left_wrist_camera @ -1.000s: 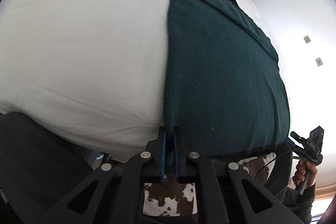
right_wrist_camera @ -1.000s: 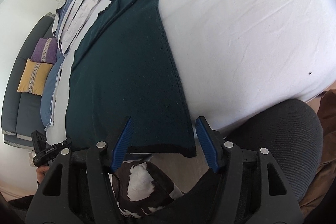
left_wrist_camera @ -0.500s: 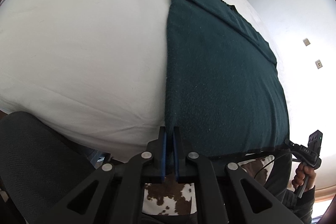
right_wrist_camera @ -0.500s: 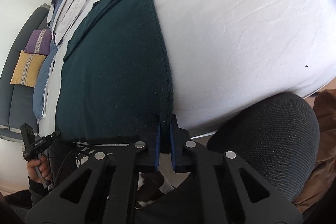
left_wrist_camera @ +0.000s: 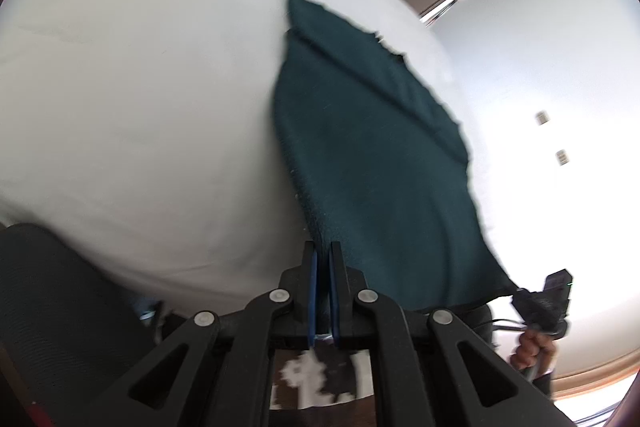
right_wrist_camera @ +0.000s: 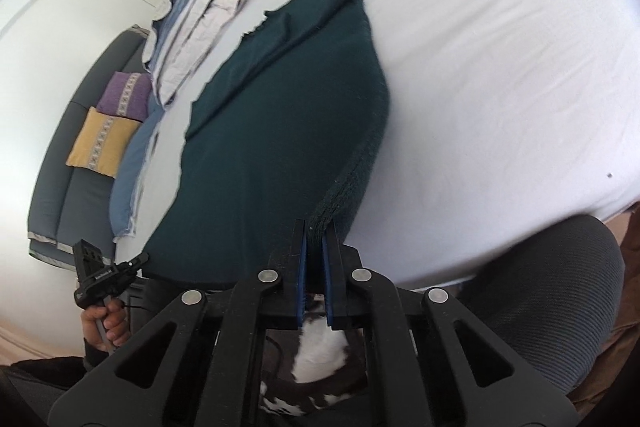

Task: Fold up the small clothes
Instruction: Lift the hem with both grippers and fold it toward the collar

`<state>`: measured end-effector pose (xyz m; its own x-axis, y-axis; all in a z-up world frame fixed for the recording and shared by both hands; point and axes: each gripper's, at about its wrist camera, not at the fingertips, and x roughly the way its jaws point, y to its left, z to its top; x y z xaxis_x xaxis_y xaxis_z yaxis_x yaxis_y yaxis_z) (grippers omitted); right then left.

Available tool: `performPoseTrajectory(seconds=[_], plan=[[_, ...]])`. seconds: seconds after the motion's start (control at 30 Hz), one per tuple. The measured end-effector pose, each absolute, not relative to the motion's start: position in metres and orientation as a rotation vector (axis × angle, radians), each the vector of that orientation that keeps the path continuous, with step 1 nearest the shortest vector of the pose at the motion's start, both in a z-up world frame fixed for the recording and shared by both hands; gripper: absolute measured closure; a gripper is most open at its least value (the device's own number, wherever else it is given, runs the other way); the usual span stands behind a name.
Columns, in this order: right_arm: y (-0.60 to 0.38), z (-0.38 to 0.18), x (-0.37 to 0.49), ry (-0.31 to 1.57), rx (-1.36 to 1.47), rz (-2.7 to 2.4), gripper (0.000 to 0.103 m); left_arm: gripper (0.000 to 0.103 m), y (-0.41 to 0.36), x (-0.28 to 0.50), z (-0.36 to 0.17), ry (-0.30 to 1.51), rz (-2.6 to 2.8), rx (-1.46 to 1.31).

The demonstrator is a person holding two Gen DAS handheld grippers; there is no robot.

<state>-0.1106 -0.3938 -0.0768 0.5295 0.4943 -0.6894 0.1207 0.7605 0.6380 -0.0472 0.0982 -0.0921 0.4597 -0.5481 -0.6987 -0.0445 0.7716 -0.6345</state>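
My claws are black with blue pads [right_wrist_camera: 303, 267]. The cloth [right_wrist_camera: 280, 131] is dark teal, the bed sheet [right_wrist_camera: 500, 87] white. One cushion [right_wrist_camera: 102, 143] is mustard yellow, another [right_wrist_camera: 126, 99] purple, both with a pale patterned stripe, on a grey-blue sofa [right_wrist_camera: 60, 195].

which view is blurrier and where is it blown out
Left wrist view: blurrier, the dark green garment has smeared edges, and the wall at right is blown out to white. Right wrist view: milder blur, the white bed sheet is bright yet keeps its wrinkles. Both bend strongly at the rim, fisheye.
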Motion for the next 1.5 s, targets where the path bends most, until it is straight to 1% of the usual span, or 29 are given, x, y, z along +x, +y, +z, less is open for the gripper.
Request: performPoseTrajectory(seconds=[0.33,0.73,1.07,1.3,1.5], plan=[[-0.391,-0.031,-0.072,0.873,0.765,0.304,0.098,0.097,0.107,-0.020,-0.058,0.925,-0.401,-0.780],[-0.401,0.017,-0.011,0.767,0.776,0.316,0.098,0.097,0.107,0.045,-0.026,0.822,-0.413,-0.796],[-0.418,0.031,0.037,0.714,0.783,0.283,0.098,0.097,0.112,0.105,-0.004,0.766,-0.412,-0.798],[-0.425,0.034,0.103,0.696,0.778,0.262,0.098,0.097,0.104,0.165,0.003,0.751,-0.393,-0.777],[-0.432,0.021,0.174,0.700,0.782,0.224,0.098,0.097,0.103,0.228,-0.007,0.764,-0.344,-0.778]])
